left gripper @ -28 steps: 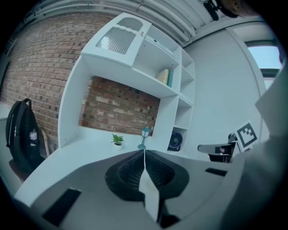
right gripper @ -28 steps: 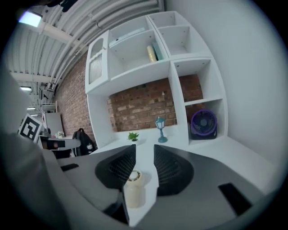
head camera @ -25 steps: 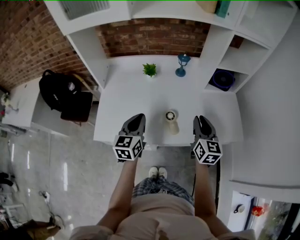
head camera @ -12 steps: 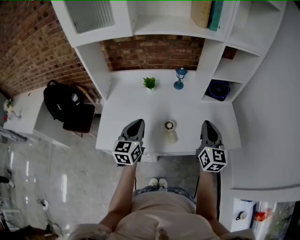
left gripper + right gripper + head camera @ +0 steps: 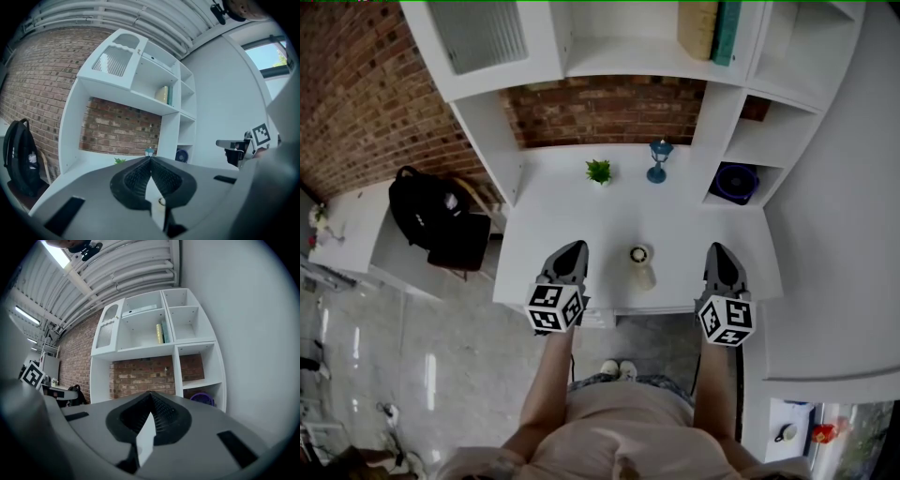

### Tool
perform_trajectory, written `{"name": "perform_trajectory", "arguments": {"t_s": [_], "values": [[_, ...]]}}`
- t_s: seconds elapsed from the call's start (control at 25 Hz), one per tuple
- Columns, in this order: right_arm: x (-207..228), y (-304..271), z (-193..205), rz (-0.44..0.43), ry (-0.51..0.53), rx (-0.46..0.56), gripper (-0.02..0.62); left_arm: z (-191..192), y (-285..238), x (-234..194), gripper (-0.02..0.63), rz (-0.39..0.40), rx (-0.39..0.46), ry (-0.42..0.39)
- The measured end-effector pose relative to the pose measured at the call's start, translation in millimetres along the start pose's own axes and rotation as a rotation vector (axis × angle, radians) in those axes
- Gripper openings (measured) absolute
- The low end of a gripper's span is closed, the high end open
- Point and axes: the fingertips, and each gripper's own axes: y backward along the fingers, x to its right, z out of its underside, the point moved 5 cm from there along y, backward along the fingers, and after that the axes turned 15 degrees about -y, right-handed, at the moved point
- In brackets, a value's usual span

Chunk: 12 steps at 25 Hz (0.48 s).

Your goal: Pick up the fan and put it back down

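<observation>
Fan (image 5: 641,265) by desk (image 5: 581,211) front edge, between left gripper (image 5: 573,247) and right gripper (image 5: 719,249)

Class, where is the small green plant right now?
In the head view, the green plant stands at the back of the desk, just left of the blue lantern.

On the desk (image 5: 553,216), the fan (image 5: 641,266) lies before the plant (image 5: 599,171) and lamp (image 5: 657,160).
</observation>
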Motion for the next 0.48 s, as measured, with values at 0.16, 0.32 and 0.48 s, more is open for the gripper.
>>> {"name": "perform_trajectory", "arguments": {"t_s": [0.16, 0.32, 0.48], "values": [[3.4, -0.9, 1.5, 0.004, -0.005, -0.007, 0.015, -0.6, -0.5, 1.2, 0.028, 0.000, 0.000, -0.002], [2.8, -0.8, 1.2, 0.010, -0.004, -0.011, 0.014, -2.2, 1.6, -1.7, 0.028, -0.002, -0.001, -0.003], [5.1, -0.2, 4.0, 0.012, -0.002, -0.019, 0.015, -2.5, 2.6, -2.1, 0.028, -0.007, 0.007, 0.005]]}}
